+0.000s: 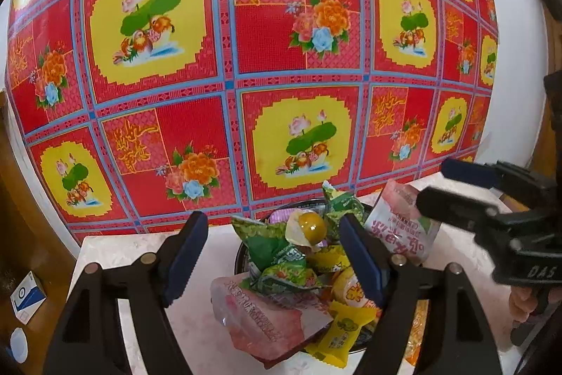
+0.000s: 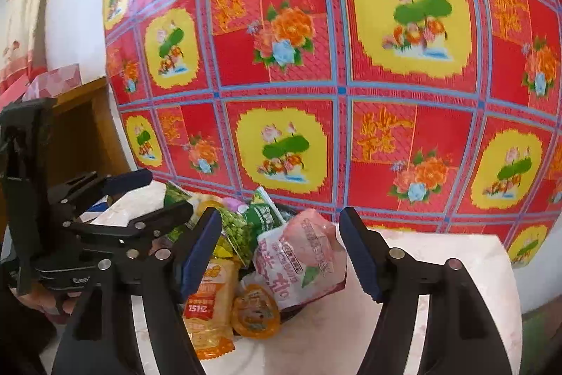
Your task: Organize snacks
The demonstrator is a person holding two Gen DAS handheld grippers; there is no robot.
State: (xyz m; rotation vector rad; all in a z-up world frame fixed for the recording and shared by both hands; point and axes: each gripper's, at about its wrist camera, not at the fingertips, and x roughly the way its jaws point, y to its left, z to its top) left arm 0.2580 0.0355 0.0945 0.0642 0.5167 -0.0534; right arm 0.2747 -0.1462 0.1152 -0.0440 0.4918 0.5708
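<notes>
A dark bowl (image 1: 242, 255) on a white marble table holds a heap of snacks: green packets (image 1: 270, 245), a clear-wrapped jelly cup (image 1: 309, 227), yellow candies (image 1: 340, 329) and a pink packet (image 1: 263, 315) hanging over the near rim. My left gripper (image 1: 270, 259) is open just above the heap, empty. My right gripper (image 2: 281, 252) is open around another pink-and-white packet (image 2: 298, 259), not closed on it. That packet shows in the left wrist view (image 1: 400, 227) with the right gripper (image 1: 453, 185) beside it. The left gripper (image 2: 147, 195) shows at left in the right wrist view.
An orange noodle-snack bag (image 2: 210, 304) and an orange jelly cup (image 2: 256, 311) lie by the bowl. A red, yellow and blue flowered cloth (image 1: 281, 41) hangs behind the table (image 2: 439, 255). A small blue-white box (image 1: 28, 297) sits low at left. Wooden furniture (image 2: 80, 136) stands at left.
</notes>
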